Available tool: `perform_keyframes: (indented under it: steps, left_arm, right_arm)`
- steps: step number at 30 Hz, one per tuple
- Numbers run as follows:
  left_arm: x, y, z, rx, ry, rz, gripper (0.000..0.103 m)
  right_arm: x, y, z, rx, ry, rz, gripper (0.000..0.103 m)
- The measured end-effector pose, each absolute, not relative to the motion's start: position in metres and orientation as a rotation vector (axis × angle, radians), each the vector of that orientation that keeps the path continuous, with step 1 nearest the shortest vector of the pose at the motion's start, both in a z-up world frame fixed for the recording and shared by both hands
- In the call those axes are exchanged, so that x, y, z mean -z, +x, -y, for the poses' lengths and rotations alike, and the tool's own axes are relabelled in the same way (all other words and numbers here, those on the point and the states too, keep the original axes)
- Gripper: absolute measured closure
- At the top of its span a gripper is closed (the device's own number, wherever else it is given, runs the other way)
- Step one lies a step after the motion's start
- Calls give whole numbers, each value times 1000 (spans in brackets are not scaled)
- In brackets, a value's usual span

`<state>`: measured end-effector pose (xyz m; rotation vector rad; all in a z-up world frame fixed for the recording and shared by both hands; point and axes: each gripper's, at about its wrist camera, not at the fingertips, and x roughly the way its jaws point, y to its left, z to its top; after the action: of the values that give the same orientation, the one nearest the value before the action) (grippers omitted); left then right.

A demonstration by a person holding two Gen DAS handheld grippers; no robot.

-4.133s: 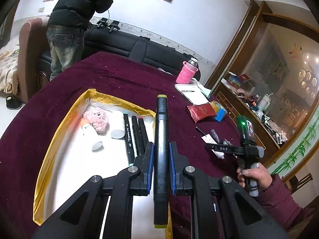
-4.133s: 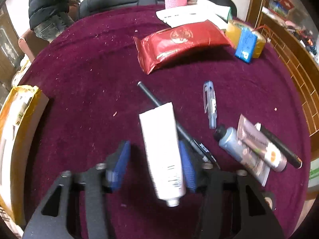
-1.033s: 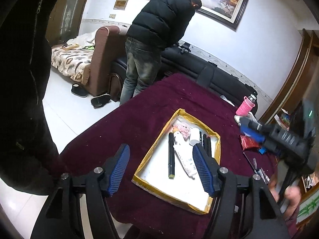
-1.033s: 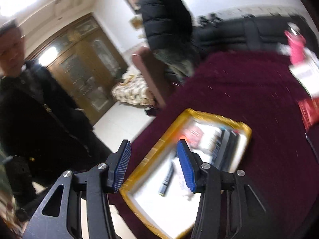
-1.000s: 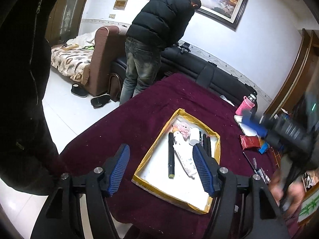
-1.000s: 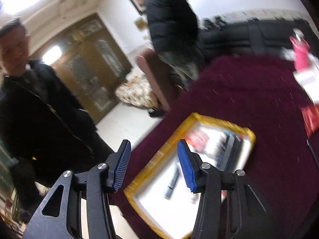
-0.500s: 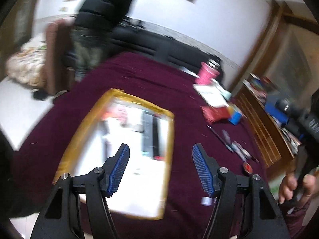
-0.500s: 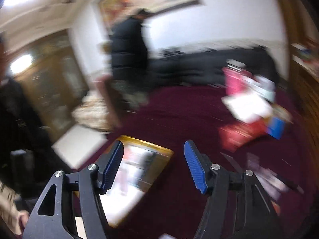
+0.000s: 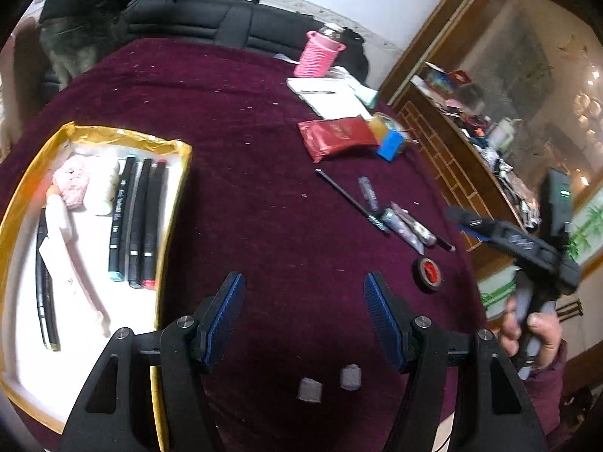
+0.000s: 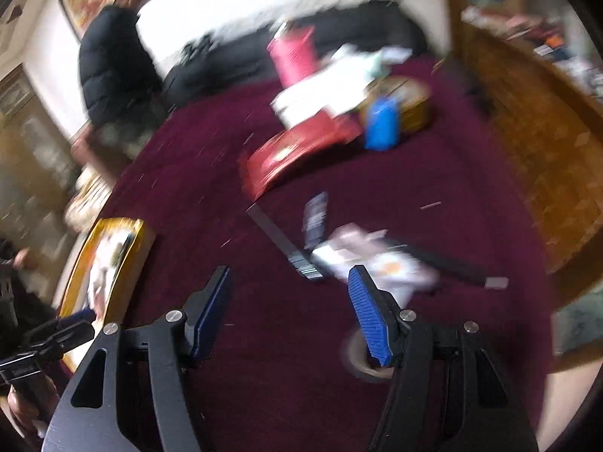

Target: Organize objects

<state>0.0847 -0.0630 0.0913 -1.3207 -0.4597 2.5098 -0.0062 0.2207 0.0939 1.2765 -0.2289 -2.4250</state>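
A maroon velvet-covered round table (image 9: 264, 173) is being worked over, its gold-rimmed white tray (image 9: 75, 324) partly filled, as a light, stiff black pen (image 9: 348, 199), best gripped mid-barrel, is being approached by both empty, spread-jawed grippers (image 9: 303, 312) (image 10: 290, 305).

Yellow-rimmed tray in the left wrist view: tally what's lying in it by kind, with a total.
Black marker pens: 4, three side by side and one alone at the tray's left edge.
White squeeze tube: 1.
White cylindrical bottles: 2.
Pink fluffy ball: 1.
Total: 8 in the yellow-rimmed tray.
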Motion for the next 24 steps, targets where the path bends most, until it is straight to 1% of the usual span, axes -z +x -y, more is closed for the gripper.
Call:
perform_keyframes:
  steps: [2,5,11,16,20,24]
  left_arm:
    - [-89,81,69,-2528,-1347,476,43]
    - [-83,73,75,-2547,-1371,479,43]
    - [-64,63,67,-2544,-1420,431,44]
    - [-52,60,60,-2518,-1472,386,44]
    - [-55,63,60,-2574,-1464,312,44]
    - [-54,66,65,-2586,-1471,311,44]
  right_arm:
    - [-70,-24,-204,2313,1323,252,40]
    - [-50,-50,-189,2227,1361,296,41]
    - [-27,-86,-177,2193,1420,298,41]
    - [-11,-97,-178,2199,1493,298,40]
    - [-13,-91,-178,2176,1492,331,40]
    - [-13,-77,-161,2075,1498,369,40]
